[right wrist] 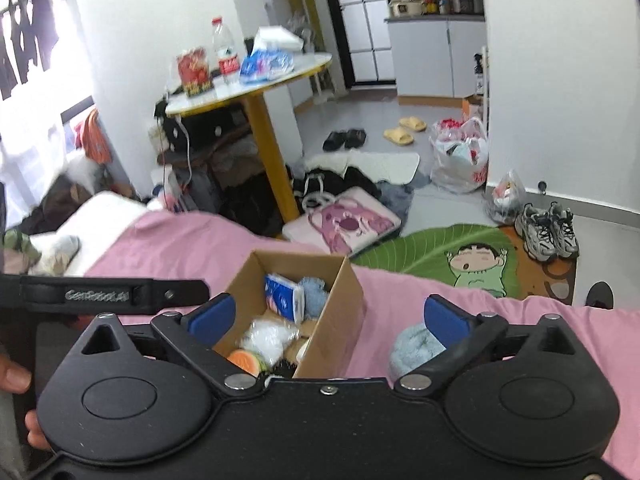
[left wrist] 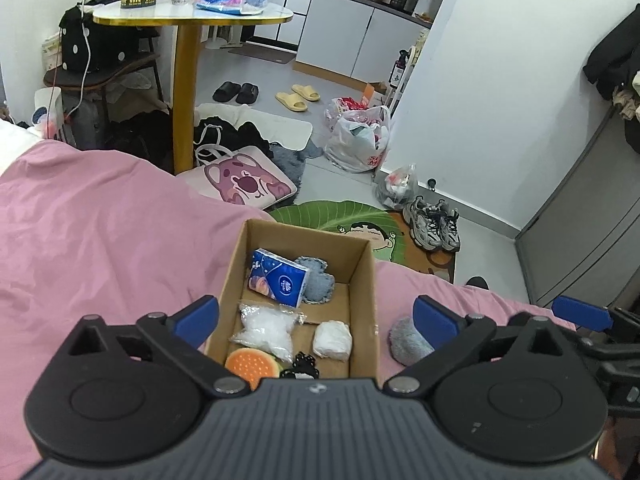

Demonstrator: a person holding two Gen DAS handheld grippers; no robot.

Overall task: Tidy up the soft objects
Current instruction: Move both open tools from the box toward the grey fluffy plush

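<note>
Nearly at the end of the tidy-up, by the look of it.

Left tool: fingers wide apart, holding nothing. Right tool: the same, wide apart and empty.

Straight ahead of both tools: a cardboard box on the pink bed. Inside it:
- a blue tissue pack at the far end
- a grey-blue cloth patch just beside the pack
- a white fluffy bag in the middle
- a small white bundle to the right of the bag
- an orange round sponge nearest the tool
- a little black thing, too small to tell

Not in the box: one fuzzy grey-blue roll. Lies on the bed just beside the box, partly hidden behind the right finger of the right tool.

Probably the last soft thing to put away.

Next:
1. Swing the right tool a little to its right to get the roll between the fingers.
2. Press down gently into the bedding and squeeze.
3. Lift, carry over the box wall and let go above a bare spot.

Soft and squashy, so better a deep grab than a pinch at the edge. Careful with the box too: light, on a soft bed, easy to tip.
</note>
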